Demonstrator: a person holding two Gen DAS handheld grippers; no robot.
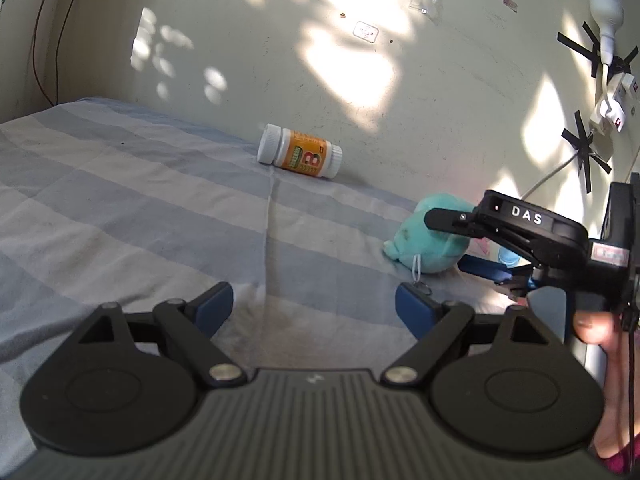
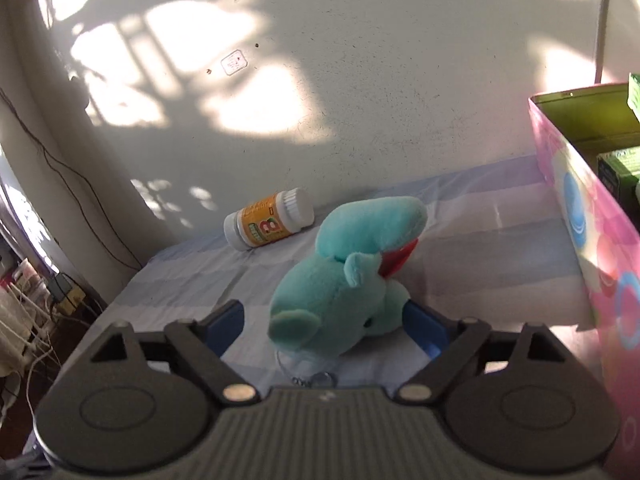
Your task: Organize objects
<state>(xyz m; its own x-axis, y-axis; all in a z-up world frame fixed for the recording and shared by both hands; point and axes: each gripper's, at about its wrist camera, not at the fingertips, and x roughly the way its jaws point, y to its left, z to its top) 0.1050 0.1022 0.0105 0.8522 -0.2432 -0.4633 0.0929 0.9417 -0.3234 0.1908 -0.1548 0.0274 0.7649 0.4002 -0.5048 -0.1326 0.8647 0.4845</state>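
A teal plush toy [image 2: 340, 300] with a red mouth lies on the striped bedsheet [image 2: 480, 240], its keyring toward the camera. My right gripper [image 2: 325, 324] is open and straddles the toy; the right pad [image 2: 424, 328] is at its side and the left pad [image 2: 226, 320] stands clear of it. Behind it a white bottle with an orange label [image 2: 270, 220] lies on its side by the wall. In the left wrist view the plush toy [image 1: 428, 236] is at the right, the bottle [image 1: 300, 152] farther back, and my left gripper [image 1: 316, 308] is open over bare sheet with nothing between its fingers.
A pink patterned box [image 2: 580, 220], open at the top with green packs inside, stands at the right on the bed. The wall runs close behind the bottle. A bulb and taped sockets [image 1: 606, 12] hang on the wall. A hand [image 1: 596, 328] holds the right gripper's black body [image 1: 532, 232].
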